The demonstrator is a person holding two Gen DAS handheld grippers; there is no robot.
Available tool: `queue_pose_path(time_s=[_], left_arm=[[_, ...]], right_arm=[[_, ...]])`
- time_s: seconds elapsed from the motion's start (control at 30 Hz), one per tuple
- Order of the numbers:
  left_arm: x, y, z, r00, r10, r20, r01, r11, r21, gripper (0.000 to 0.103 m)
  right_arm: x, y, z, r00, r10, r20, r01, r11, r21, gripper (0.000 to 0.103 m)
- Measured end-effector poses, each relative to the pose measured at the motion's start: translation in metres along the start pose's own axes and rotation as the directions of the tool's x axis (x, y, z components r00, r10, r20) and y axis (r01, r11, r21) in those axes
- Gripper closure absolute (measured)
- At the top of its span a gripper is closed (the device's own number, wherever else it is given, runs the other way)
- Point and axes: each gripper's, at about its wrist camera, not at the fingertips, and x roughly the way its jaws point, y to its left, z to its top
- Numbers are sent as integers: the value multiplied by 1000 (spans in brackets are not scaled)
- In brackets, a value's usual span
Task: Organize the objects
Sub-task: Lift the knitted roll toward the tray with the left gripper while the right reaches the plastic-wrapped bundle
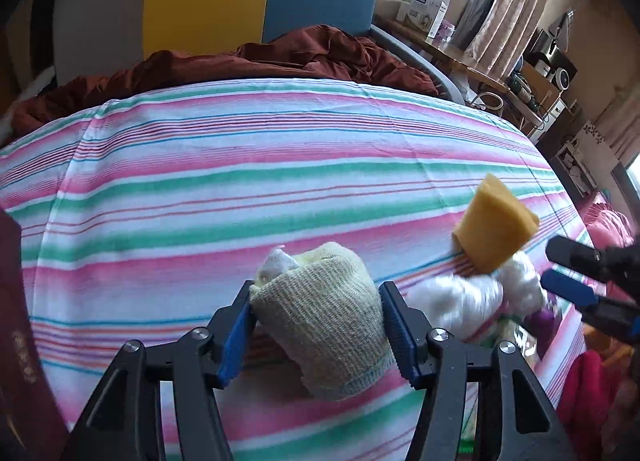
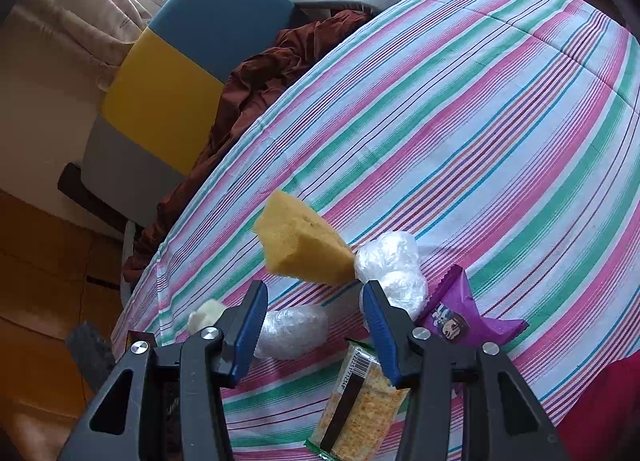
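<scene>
Left wrist view: left gripper (image 1: 316, 325) is clamping 1 rolled sock (image 1: 324, 325), both blue pads (image 1: 240, 325) pressing its sides. Sock is sitting on the striped bedsheet (image 1: 240, 165), long axis running away from the camera, rolled end w/ white bit pointing far, open cuff near. To its right: 1 yellow sponge (image 1: 494, 225) raised above the sheet, long axis tilted up-left, w/ white plastic wads (image 1: 472, 297) below it. Right gripper (image 1: 560, 273) is poking in from the right edge.

Right wrist view: right gripper (image 2: 316, 309) is standing part open, nothing between the pads. Sponge (image 2: 304, 245) is just beyond the tips; what's holding it up, can't tell. On the sheet (image 2: 480, 121): 2 plastic-wrapped bundles (image 2: 390, 263), 1 purple snack packet (image 2: 460, 313), 1 cracker pack (image 2: 360, 401) pointing lengthwise away from the camera.
</scene>
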Motion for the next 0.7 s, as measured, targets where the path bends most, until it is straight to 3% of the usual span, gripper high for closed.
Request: queue_pose_path(time_s=[0.2, 0.33, 0.43, 0.7], left_arm=[[-38, -4, -57, 1000, 9, 30, -13, 994, 109, 42], [-52, 1, -79, 999, -14, 39, 10, 996, 89, 42], [-54, 5, -84, 999, -23, 45, 19, 997, 77, 42], [-52, 9, -86, 998, -43, 50, 41, 998, 43, 41]], right_arm=[[18, 15, -9, 994, 22, -104, -31, 996, -81, 53], [26, 29, -16, 990, 1, -143, -23, 988, -155, 51], [31, 38, -19, 990, -36, -134, 9, 980, -200, 38], [55, 64, -24, 974, -207, -90, 161, 917, -364, 34]])
